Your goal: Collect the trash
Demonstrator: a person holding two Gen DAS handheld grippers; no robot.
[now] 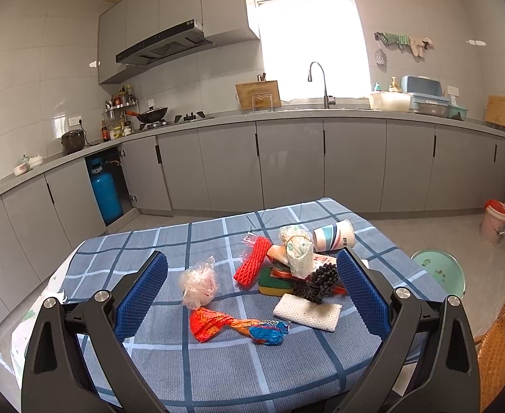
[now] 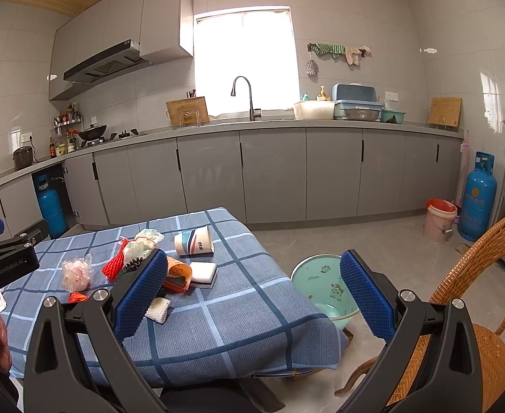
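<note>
Trash lies scattered on the blue checked cloth of the table (image 1: 218,371), most of it straight ahead of the left gripper (image 1: 252,292). Nearest its fingertips sits a crumpled foil wrapper (image 1: 232,325) in red, orange and blue, with a pinkish plastic wad (image 1: 199,285) just beyond it toward the left finger. Farther ahead a red foam net (image 1: 252,265) leans beside a heap: a green-and-yellow sponge (image 1: 273,284), a clear plastic bag (image 1: 297,247), a black bristly clump (image 1: 321,282) and a white foam pad (image 1: 307,311) close to the right finger. A paper cup (image 1: 333,235) lies on its side behind the heap.

Beyond the table's edge, between the fingers of the right gripper (image 2: 252,296), a mint green basin (image 2: 318,282) stands on the floor, with a wicker chair (image 2: 476,309) off to its right. A pink bucket (image 2: 440,220) and blue gas cylinder (image 2: 476,196) stand far ahead by the cabinets.

Both grippers hover with their jaws spread wide apart, holding nothing and touching nothing. The left finger of the right gripper hides part of the heap in its view.
</note>
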